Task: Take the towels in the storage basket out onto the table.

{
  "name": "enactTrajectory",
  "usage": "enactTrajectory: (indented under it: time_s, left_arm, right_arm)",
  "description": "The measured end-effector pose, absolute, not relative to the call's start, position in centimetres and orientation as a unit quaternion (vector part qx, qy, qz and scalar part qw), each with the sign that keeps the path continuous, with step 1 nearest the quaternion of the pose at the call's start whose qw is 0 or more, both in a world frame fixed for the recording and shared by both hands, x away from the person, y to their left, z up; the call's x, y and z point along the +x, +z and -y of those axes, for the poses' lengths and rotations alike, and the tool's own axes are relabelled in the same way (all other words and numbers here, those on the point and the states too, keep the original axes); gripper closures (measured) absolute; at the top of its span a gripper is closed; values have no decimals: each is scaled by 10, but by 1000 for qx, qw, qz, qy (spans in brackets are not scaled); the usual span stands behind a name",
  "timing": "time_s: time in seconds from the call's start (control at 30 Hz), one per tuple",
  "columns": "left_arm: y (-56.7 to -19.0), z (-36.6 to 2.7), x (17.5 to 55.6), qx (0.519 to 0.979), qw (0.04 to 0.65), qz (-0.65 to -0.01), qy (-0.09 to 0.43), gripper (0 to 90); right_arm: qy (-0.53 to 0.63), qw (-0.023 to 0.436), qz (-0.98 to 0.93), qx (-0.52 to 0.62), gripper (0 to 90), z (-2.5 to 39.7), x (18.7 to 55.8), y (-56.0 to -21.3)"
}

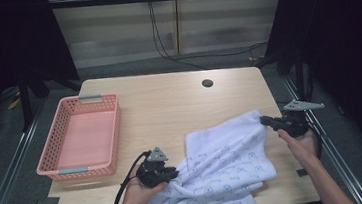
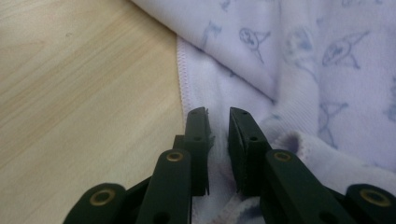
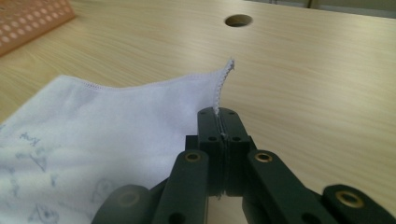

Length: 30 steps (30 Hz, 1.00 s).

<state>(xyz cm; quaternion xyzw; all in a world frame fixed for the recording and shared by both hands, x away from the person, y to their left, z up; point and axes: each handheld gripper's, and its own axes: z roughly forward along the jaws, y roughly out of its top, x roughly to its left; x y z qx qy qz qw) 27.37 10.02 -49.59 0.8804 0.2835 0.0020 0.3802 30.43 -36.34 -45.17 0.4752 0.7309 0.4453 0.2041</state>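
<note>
- A white cloth (image 1: 226,170) printed with small blue figures lies rumpled on the near right part of the wooden table (image 1: 169,108), its near edge hanging over the table's front.
- The right gripper (image 1: 267,120) has its jaws pressed together on the cloth's far right corner; in the right gripper view the stitched hem (image 3: 219,88) rises from between them.
- The left gripper (image 1: 173,173) sits at the cloth's near left edge. Its jaws stand slightly apart, with a fold of cloth (image 2: 299,140) lying just beside and beneath them, not clamped.
- A pink perforated basket (image 1: 53,149) stands at the table's left, well apart from the cloth.
- A round cable hole (image 1: 207,83) lies beyond the cloth near the far edge.
</note>
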Motion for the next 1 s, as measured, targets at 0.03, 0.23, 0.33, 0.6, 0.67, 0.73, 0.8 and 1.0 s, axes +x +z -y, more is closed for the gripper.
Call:
enactTrajectory:
  time_s: [0.03,0.23,0.33,0.6,0.67,0.73,0.8,1.0]
  left_arm:
    - [-496,-103,269,878,380,-289,3,781]
    - [-492,-124,235,874,368,-315,-16,759]
    - [-490,-131,229,866,372,-332,-39,700]
    - [-478,-130,286,819,462,-340,-19,626]
    - [-482,-125,302,815,465,-346,-12,588]
    - [-486,-123,316,811,461,-360,1,560]
    - [-491,-121,327,808,461,-367,-7,507]
    - [-503,-112,336,822,433,-370,4,437]
  right_arm:
    - [444,210,-727,481,895,368,299,-453]
    - [433,176,-740,484,894,373,277,-472]
    - [432,177,-746,474,894,364,278,-469]
    - [444,167,-745,469,894,358,284,-470]
    - [446,161,-746,468,893,357,286,-471]
    - [450,160,-745,465,893,357,288,-471]
    - [452,156,-745,465,893,357,289,-472]
    - [454,154,-747,460,893,356,291,-473]
